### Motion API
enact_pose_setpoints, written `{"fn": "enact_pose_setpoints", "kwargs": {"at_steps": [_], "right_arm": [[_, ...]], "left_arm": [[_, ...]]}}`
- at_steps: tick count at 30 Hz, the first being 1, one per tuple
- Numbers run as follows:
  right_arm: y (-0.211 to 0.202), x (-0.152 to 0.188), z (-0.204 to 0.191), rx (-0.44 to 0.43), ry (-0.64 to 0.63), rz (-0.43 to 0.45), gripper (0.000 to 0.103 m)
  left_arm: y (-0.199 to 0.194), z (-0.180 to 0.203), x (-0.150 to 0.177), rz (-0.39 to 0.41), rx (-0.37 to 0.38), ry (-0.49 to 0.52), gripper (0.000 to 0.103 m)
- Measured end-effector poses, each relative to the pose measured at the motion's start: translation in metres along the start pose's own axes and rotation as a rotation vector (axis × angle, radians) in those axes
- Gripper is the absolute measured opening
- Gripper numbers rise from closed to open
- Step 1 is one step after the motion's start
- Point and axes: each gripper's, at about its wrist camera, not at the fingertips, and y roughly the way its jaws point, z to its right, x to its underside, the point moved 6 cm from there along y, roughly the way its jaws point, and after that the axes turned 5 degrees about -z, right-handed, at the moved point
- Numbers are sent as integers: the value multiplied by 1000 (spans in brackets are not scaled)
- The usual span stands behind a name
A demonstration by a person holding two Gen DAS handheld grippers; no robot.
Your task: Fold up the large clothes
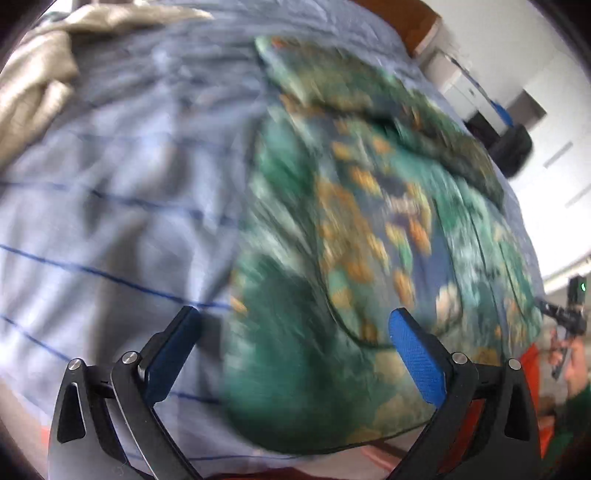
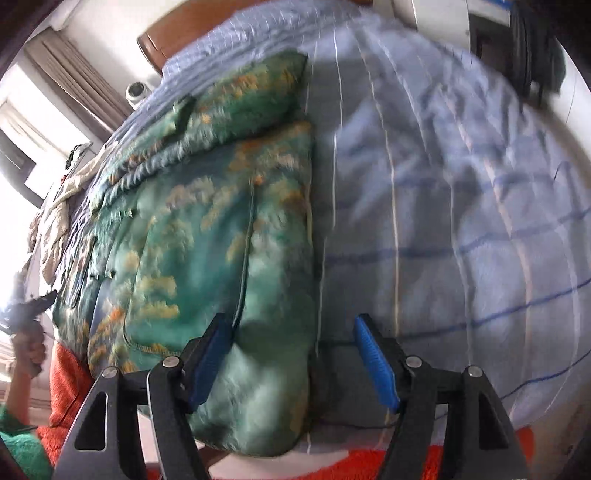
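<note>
Right now my right claw (image 2: 291, 358) hangs open over the jacket's (image 2: 221, 229) near right edge, nearer than my wide-open left claw (image 1: 295, 354), with its length running straight ahead.

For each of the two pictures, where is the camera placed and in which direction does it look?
Left wrist view: on the left gripper, looking down along its open blue fingers at the green patterned garment on the blue checked bedsheet; the person's other hand shows at far right.
Right wrist view: on the right gripper, open over the garment's near right edge; the person's other hand shows at far left.
Shared: same garment, bedsheet and wooden headboard.
</note>
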Motion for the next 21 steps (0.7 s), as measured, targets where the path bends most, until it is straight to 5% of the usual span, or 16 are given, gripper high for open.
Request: {"fn": "enact_pose_setpoints", "kwargs": {"at_steps": [4,6,8,10,17,21], "right_arm": [[12,6,-15,-227,7,-16,72],[26,5,-18,-237,21,-50,65],[31,4,-27,-229,-10,-82,43],[25,0,-42,-234,-66,-87,27],[-25,-14,-74,-275,-131,-9,19],[-49,-5,-79,-291,-128,11,18]], "left_arm": [[10,17,3,2,2,30,100],[12,22,4,-14,6,15,84],[8,30,8,-41,-7,33,43],[1,40,7,-47,21,28,16],[-57,63,-15,58,162,-49,10],[-74,57,6,41,161,-53,10]]}}
